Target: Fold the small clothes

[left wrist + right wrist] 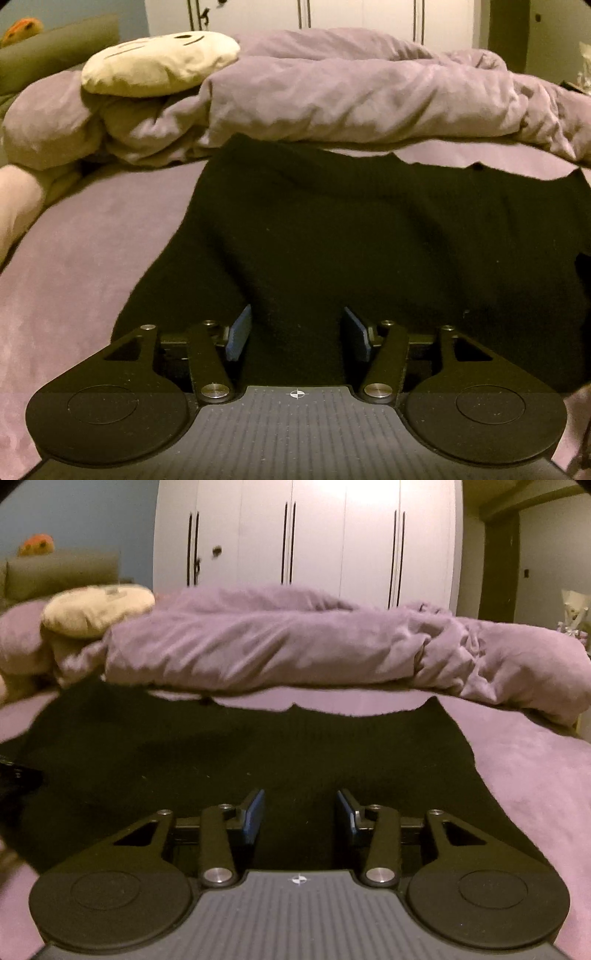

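Garment: a black knit piece of clothing (pixel 332 229) lies spread flat on my bed, its far edge wavy and close to the bunched duvet; in the right wrist view the same black cloth (pixel 240 760) fills the middle of the frame.
My left gripper (pixel 297 334): I hold it low over the near part of the garment, jaws apart, blue pads on either side of a raised ridge of black cloth. I cannot tell whether the pads (pixel 239 332) touch the fabric.
My right gripper (pixel 300 816): also open, blue pads (pixel 254 816) spread wide with dark cloth showing in the gap; nothing is clamped.
Bed surface: a mauve velvety sheet (pixel 74 266) shows on the left of the garment in the left view and on its right in the right view (pixel 535 775).
Duvet: a crumpled mauve duvet (pixel 277 650) lies heaped across the far side of the bed, just beyond the garment.
Cushion: a cream round plush cushion with a stitched face (pixel 159 62) rests on the duvet's left end.
Behind: a white wardrobe with long dark handles (pixel 314 535) stands past the bed; an orange soft toy (pixel 37 544) sits on a grey headboard at far left.
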A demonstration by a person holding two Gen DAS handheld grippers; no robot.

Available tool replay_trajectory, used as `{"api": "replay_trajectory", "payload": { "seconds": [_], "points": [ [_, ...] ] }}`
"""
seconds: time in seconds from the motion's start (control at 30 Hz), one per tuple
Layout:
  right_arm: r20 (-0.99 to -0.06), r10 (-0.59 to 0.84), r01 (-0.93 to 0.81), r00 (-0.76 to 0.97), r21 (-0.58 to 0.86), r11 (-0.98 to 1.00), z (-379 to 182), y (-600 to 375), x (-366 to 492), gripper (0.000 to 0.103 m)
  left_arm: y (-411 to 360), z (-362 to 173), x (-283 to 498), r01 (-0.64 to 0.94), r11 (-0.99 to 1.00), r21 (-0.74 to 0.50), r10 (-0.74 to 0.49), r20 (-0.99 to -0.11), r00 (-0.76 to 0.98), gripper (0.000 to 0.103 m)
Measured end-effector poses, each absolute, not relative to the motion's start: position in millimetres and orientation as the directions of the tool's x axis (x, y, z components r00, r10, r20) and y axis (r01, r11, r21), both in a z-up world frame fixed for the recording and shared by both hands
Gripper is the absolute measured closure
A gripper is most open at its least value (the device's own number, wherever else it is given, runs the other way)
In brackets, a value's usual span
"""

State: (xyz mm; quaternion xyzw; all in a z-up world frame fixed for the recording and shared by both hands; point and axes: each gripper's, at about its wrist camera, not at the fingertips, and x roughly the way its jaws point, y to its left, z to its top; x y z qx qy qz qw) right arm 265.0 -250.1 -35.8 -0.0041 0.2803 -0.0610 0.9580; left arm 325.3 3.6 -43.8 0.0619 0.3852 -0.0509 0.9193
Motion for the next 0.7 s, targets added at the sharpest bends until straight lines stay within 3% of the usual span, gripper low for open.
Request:
{"api": "replay_trajectory", "payload": {
  "seconds": [0.53,0.7],
  "points": [
    [-0.614,-0.152,0.094,0.775,-0.125,0.988,-52.1,-259.3,278.9,0.059,2.3,-56.0,335.3,0.115,0.990,0.087,-0.010,-0.754,0.657,0.037],
    [-0.641,-0.128,0.093,0.757,-0.088,0.992,-46.6,-265.0,279.1,0.056,8.3,-50.5,329.3,0.107,0.993,0.055,-0.027,-0.766,0.642,0.038]
  ]
}}
